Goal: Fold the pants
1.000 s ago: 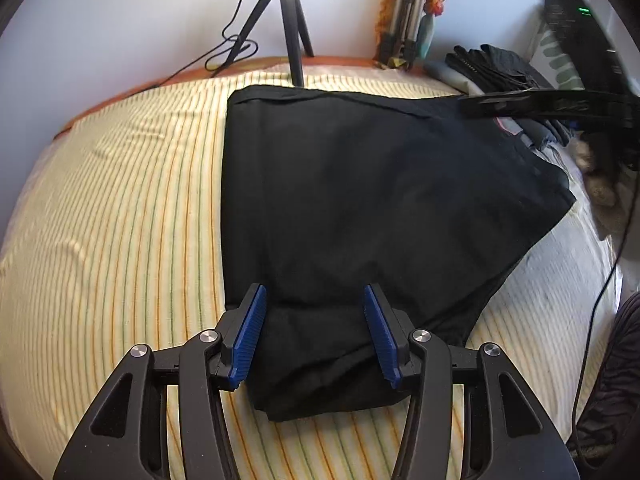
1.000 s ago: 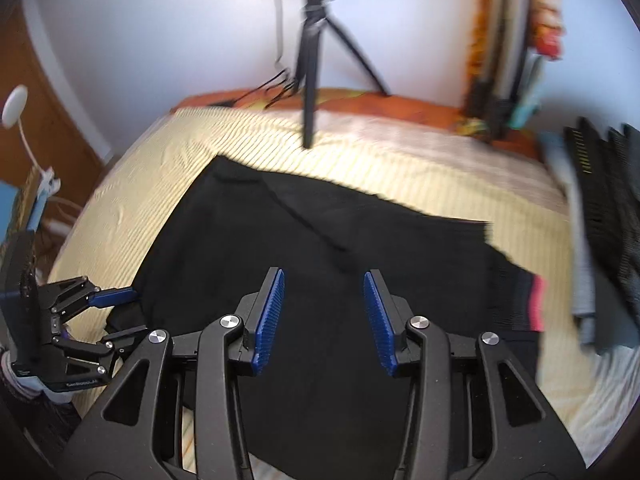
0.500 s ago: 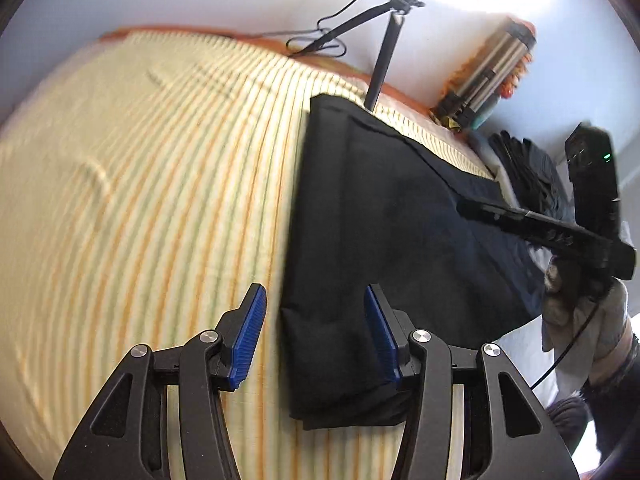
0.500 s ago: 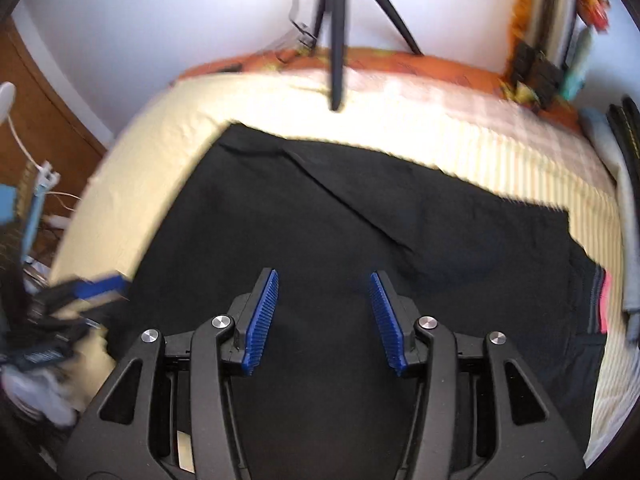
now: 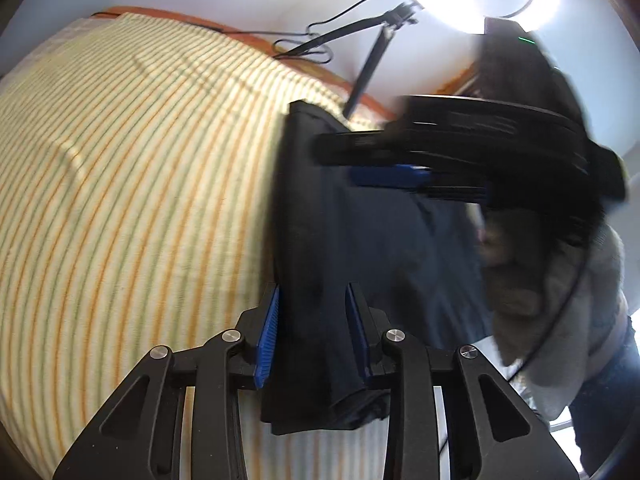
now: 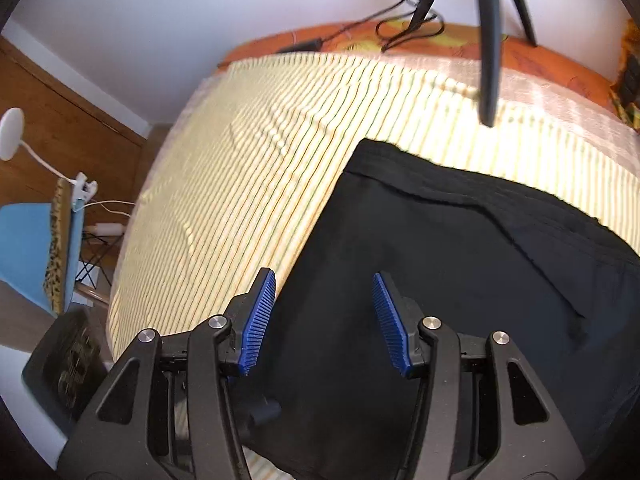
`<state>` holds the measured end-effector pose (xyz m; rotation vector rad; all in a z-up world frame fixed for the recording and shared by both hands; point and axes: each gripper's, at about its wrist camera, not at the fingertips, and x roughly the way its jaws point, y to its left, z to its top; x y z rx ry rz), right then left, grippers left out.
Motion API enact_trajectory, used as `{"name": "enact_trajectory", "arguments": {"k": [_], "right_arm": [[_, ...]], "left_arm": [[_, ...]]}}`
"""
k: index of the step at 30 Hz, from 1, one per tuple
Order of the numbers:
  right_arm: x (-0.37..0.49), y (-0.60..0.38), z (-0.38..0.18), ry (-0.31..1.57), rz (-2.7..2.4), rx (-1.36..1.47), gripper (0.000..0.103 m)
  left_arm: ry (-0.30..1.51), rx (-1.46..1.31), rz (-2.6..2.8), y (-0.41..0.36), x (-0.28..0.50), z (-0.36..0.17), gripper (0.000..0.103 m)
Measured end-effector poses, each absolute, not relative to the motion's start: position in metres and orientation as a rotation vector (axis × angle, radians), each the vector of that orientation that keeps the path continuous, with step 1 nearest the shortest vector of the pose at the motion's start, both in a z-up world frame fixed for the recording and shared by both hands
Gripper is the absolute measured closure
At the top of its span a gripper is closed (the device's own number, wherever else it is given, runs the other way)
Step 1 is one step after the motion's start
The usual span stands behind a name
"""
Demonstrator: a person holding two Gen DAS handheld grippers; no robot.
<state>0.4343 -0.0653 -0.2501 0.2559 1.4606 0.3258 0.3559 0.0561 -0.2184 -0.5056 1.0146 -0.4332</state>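
We find the black pants (image 5: pixel 360 264) lying on the striped bed cover (image 5: pixel 120 200), toward its right-hand part in both views. In the left wrist view the left gripper (image 5: pixel 314 332) stands with its blue pads (image 5: pixel 269 332) moderately apart, and the near folded end of the pants passes between them; the left pad sits at the garment's left edge, but we cannot tell whether either pad presses the cloth. The right gripper (image 5: pixel 384 160), blurred, hangs above the far half of the pants with one blue pad showing; its state cannot be read from this view.

In the right wrist view the right gripper (image 6: pixel 324 316) is spread wide, nothing between its pads, directly over the pants (image 6: pixel 460 280) near their left edge; whether it touches the cloth we cannot tell.

Edges and room: left of the pants the bed cover is bare to the bed's left edge, with a few shallow wrinkles. A tripod (image 6: pixel 488 40) has a leg coming down just beyond the far hem. Past the left edge of the bed stand a blue chair (image 6: pixel 28 248) and a white clip lamp (image 6: pixel 12 132). No containers are in view
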Motion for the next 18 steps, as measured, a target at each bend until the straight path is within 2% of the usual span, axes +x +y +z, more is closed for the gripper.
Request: {"name": "enact_trajectory", "arguments": {"k": [12,18], "right_arm": [[0.458,-0.033,-0.283,1.639,0.249,0.208,0.048],[0.450,-0.024,-0.282,1.667,0.254,0.099,0.048]], "left_arm": [[0.945,-0.535,-0.510,0.047,0.351,-0.200,0.074],[0.950,-0.522,-0.544,0.038,0.351,-0.199,0.074]]}}
